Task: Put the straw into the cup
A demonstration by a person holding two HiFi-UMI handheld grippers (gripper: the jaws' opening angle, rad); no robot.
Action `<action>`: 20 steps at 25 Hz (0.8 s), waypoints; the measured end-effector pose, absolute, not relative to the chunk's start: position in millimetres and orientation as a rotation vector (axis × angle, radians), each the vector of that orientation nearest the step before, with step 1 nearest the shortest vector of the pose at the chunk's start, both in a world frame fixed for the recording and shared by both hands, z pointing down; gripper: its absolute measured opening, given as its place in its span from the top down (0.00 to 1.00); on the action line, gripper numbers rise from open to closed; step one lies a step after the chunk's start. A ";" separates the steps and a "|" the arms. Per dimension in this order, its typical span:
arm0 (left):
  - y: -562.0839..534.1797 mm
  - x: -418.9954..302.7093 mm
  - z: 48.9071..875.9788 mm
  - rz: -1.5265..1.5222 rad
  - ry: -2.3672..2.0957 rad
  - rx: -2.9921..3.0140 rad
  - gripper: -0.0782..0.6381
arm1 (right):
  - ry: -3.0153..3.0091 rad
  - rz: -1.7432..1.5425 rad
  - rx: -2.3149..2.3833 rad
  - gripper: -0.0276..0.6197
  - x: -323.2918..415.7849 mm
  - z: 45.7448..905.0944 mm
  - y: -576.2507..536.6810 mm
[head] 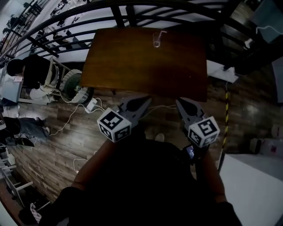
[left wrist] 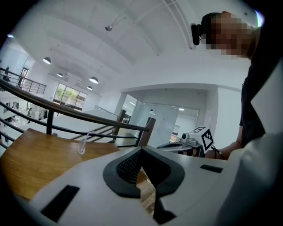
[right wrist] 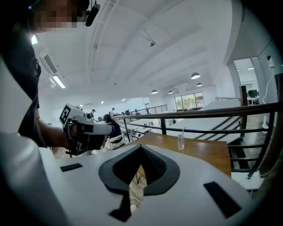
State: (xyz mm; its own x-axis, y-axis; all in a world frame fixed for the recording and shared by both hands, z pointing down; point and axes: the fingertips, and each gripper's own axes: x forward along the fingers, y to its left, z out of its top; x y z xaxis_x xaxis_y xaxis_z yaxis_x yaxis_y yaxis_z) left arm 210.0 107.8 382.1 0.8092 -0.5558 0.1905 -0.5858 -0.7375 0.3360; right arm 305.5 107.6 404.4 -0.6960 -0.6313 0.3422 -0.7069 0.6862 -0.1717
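A clear cup (head: 156, 40) stands near the far edge of the brown wooden table (head: 132, 66). A thin straw (head: 160, 33) rises out of it and leans right. The cup (left wrist: 82, 147) shows small in the left gripper view, and the cup (right wrist: 180, 142) with the straw (right wrist: 183, 132) shows in the right gripper view. My left gripper (head: 147, 99) and right gripper (head: 179, 102) hover side by side off the table's near edge, far from the cup. Both are shut with nothing between the jaws.
A black metal railing (head: 132, 11) curves behind the table. Cables and a power strip (head: 92, 105) lie on the wooden floor at the left. A person (head: 33, 73) sits on the level below. A yellow-black post (head: 227, 114) stands at the right.
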 end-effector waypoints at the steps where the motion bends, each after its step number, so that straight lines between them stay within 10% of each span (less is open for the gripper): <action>1: 116.6 219.4 382.4 0.113 -0.858 2.613 0.88 | -2.644 0.432 1.064 0.94 314.1 405.5 116.2; 20: 194.0 253.7 384.2 0.120 -0.908 2.591 0.88 | -2.673 0.439 0.965 0.94 339.8 406.9 184.1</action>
State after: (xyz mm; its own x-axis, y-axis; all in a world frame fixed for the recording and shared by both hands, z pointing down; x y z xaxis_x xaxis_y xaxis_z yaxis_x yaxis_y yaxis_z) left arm 253.7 194.0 384.2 0.7864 -0.5823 0.2061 -0.6158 -0.7135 0.3342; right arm 339.8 184.1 406.9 -0.7437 -0.5726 0.3449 -0.6528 0.7332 -0.1904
